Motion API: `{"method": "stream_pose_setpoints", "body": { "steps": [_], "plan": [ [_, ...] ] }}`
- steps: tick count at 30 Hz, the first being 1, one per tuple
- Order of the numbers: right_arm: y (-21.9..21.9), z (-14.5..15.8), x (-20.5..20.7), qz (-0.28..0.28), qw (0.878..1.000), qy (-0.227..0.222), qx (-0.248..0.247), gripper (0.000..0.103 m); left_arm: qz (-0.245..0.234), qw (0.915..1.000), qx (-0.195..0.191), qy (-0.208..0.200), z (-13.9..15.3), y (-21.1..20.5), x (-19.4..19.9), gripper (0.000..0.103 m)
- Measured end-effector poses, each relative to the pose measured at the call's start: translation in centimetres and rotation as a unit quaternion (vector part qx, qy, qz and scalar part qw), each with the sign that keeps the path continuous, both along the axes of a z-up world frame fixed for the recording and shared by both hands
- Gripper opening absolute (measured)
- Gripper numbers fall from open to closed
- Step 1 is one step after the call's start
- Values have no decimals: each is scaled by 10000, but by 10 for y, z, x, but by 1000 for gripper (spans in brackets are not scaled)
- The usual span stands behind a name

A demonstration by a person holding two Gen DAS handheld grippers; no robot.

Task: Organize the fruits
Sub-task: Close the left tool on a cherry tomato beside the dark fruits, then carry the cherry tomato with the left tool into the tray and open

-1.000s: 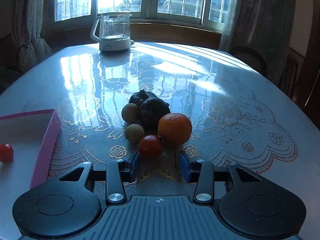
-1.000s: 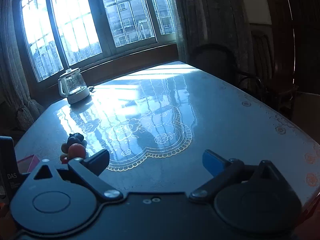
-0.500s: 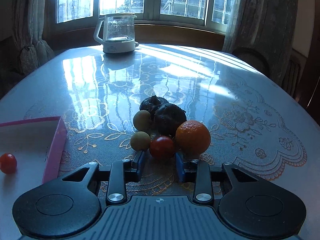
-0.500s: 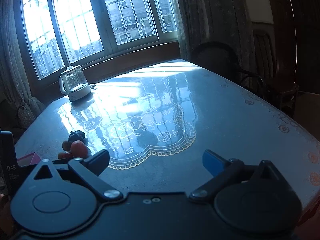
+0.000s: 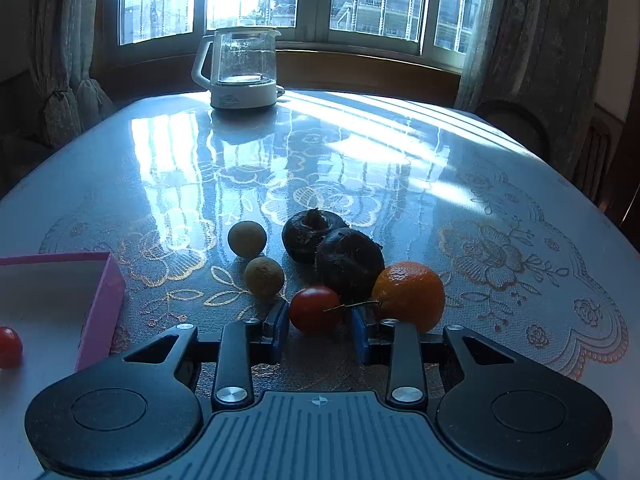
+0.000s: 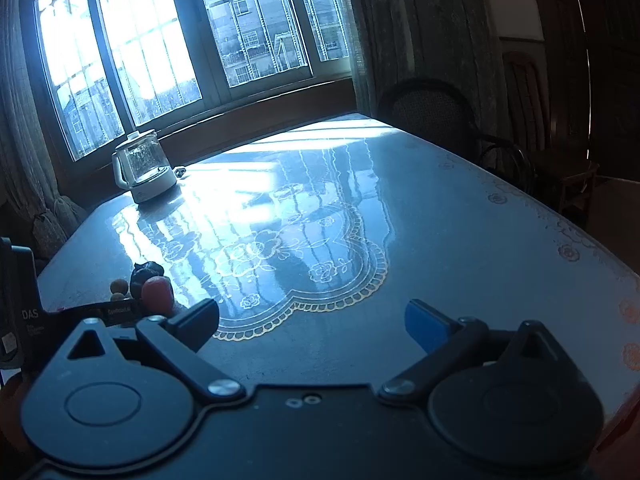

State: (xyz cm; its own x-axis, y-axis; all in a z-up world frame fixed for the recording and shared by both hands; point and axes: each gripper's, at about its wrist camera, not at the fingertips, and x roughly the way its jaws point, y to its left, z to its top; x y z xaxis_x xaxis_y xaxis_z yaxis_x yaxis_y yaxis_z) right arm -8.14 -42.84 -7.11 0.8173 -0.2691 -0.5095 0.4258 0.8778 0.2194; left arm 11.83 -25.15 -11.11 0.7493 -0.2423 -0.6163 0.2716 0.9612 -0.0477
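In the left wrist view a red cherry tomato [image 5: 315, 309] lies between the blue fingertips of my left gripper [image 5: 320, 326], which is open around it with small gaps on both sides. Behind it lie an orange [image 5: 409, 296], two dark round fruits [image 5: 349, 265] and two small tan fruits [image 5: 264, 278]. A pink tray [image 5: 102, 304] at the left holds another red tomato [image 5: 9, 346]. My right gripper [image 6: 312, 322] is open wide and empty above the table; the fruit pile [image 6: 157, 290] shows at its left.
A glass kettle [image 5: 243, 68] stands at the far end of the table by the window. A lace-patterned cloth [image 5: 500, 248] covers the table under a glossy sheet. Chairs [image 6: 432, 112] stand along the right side.
My left gripper has moved forward and its fingers have narrowed around the red tomato. The right gripper has barely moved.
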Motion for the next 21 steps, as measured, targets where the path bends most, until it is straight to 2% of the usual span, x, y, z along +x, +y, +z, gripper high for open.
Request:
{"method": "stream_pose_setpoints", "body": {
  "steps": [7, 13, 17, 21],
  "plan": [
    [2, 1, 3, 34, 10000, -40, -11, 100, 2, 9999, -104, 122, 3, 5, -3, 29],
    [7, 3, 6, 109, 9999, -61, -21, 100, -139, 9997, -203, -49, 22, 19, -24, 29],
    [17, 5, 13, 228, 9997, -90, -17, 100, -24, 9996, -257, -142, 40, 48, -34, 29],
    [33, 7, 25, 414, 9991, -120, -3, 100, 324, 9991, -195, -208, 53, 98, -38, 29]
  ]
}}
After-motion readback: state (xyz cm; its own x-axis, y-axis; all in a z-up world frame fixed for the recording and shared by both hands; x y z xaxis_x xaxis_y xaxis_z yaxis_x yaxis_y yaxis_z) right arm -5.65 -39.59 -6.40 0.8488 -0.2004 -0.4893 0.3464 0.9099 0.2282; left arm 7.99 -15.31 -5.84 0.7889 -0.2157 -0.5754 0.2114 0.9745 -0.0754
